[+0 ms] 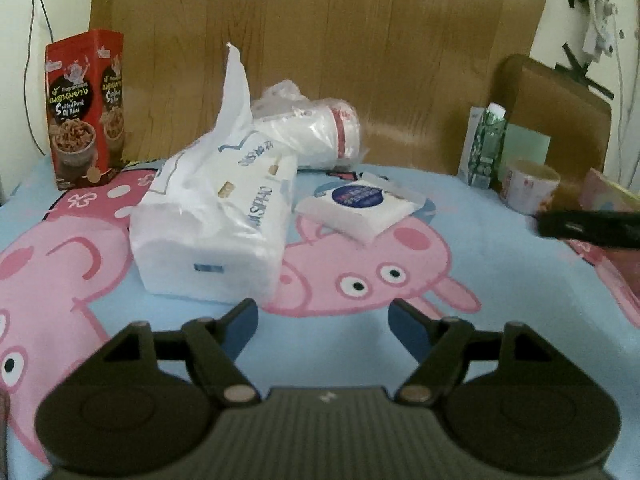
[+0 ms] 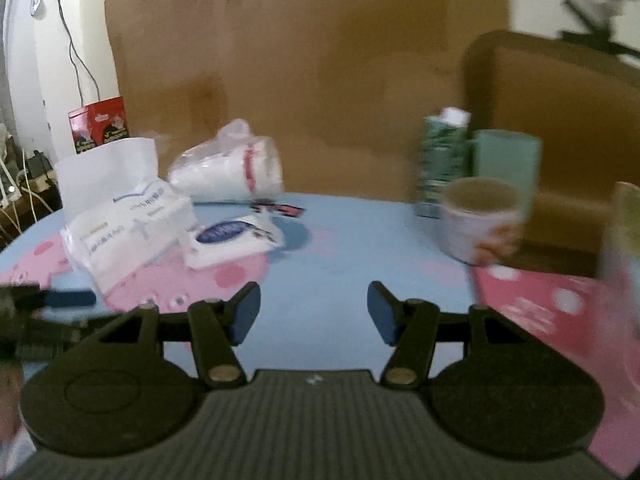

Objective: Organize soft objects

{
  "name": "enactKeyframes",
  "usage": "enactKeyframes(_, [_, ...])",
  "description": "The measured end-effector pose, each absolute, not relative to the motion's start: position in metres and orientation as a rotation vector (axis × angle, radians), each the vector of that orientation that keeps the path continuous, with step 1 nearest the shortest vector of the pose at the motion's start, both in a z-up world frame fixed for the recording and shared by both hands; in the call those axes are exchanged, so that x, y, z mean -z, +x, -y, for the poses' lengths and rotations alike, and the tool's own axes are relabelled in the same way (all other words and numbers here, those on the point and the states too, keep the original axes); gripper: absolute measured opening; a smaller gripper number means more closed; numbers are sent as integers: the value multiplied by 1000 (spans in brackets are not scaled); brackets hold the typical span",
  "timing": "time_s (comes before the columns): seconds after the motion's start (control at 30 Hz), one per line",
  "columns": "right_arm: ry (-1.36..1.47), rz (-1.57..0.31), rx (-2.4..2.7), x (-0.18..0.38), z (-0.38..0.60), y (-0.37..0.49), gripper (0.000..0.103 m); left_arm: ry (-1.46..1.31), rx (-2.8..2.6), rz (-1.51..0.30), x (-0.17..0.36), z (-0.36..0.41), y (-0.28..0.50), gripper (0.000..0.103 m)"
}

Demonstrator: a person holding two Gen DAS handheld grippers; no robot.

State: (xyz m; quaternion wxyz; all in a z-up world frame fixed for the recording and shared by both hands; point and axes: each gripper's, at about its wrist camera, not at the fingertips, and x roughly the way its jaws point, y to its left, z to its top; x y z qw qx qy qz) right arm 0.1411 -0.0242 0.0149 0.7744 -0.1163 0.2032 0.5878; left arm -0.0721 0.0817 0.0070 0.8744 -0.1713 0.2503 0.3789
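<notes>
The soft things are not tidy yet. The big tissue pack sits on the desk, on its blue cloth with pink pigs. One tissue sticks up out of its top. The small tissue pack lies just beside it, to the right. Behind them, the bag of paper cups lies on its side and is still sealed in plastic. All three sit close together on the left part of the desk, but they lie at different angles, not in a neat row or pile.

The left hand-held gripper is open, and nothing is between its blue pads. It points at the big tissue pack, which is near but not touching. The right hand-held gripper is open and empty too. It hangs over a bare part of the desk, and its view is blurry.

Other things stand around the edge: a red snack box, a green carton and a paper cup.

So the job looks like it is at the start or in the middle. Nothing is being held. The soft things most likely have yet to be picked up and put in order.
</notes>
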Motion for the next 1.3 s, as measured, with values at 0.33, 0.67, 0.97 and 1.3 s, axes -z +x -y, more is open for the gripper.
enactKeyframes(0.33, [-262, -594, -1245, -6, -112, 156, 36, -427, -777, -465, -5, -90, -80, 74])
enactKeyframes(0.67, [-329, -600, -1292, 3, -89, 151, 3, -474, -754, -448, -4, -95, -85, 74])
enactKeyframes(0.97, [-285, -603, -1278, 7, 47, 151, 2, -425, -749, -452, -8, -86, -84, 75])
enactKeyframes(1.3, [-130, -594, -1090, 24, 203, 147, 4, -257, -702, -567, -10, -52, -57, 75])
